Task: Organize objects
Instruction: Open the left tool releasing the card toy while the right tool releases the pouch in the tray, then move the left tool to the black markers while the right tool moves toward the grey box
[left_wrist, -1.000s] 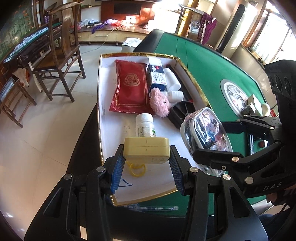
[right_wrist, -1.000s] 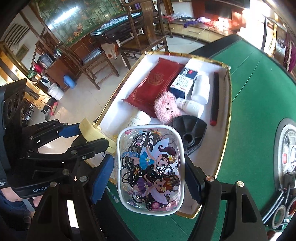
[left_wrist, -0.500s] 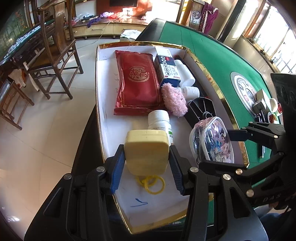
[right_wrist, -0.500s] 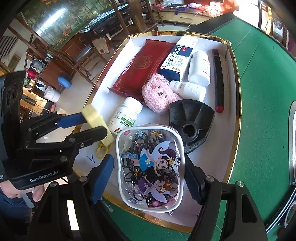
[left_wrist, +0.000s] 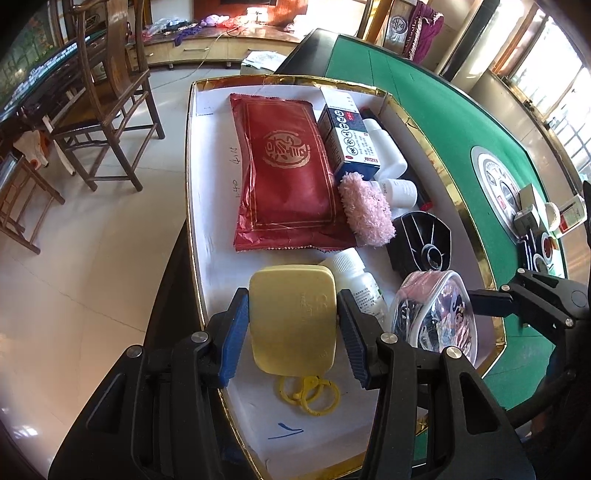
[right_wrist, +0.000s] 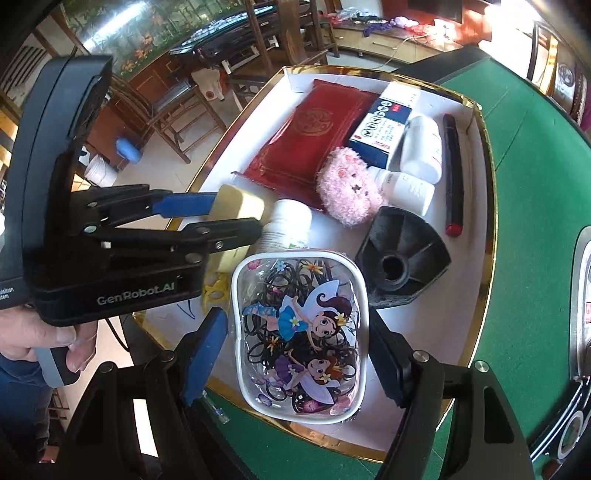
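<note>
Both claws hang steeply over the near end of the white tray (left_wrist: 199, 177), which sits on the green table (left_wrist: 436, 110). The left claw (left_wrist: 293, 325) is closed partway on a flat yellow case (left_wrist: 293, 317), its blue pads pressing the case's two long sides, so the case's long axis runs out along the fingers; a pair of yellow rings (left_wrist: 310, 397) dangles from the near end onto the tray floor. The right claw (right_wrist: 299, 354) stands wide, its pads against the sides of a clear zip pouch (right_wrist: 301, 332) printed with two fairies and packed with black hair ties, held flat-side up — in its own view the pouch covers the tray's near corner. The move ahead looks like setting both down, and what it turns on is the free space: bare white floor lies directly beneath and to the left of the yellow case, while a white pill bottle (left_wrist: 356, 280) lies just beside the case's right edge, between the two claws. The pouch has the black plastic fan-shaped piece (right_wrist: 402, 260) just ahead of it. By count the tray holds one red foil packet (left_wrist: 288, 177), one blue-and-white carton (left_wrist: 351, 136), one pink plush toy (right_wrist: 349, 192), one black rod with a red tip (right_wrist: 452, 166), and three white bottles in all.
</note>
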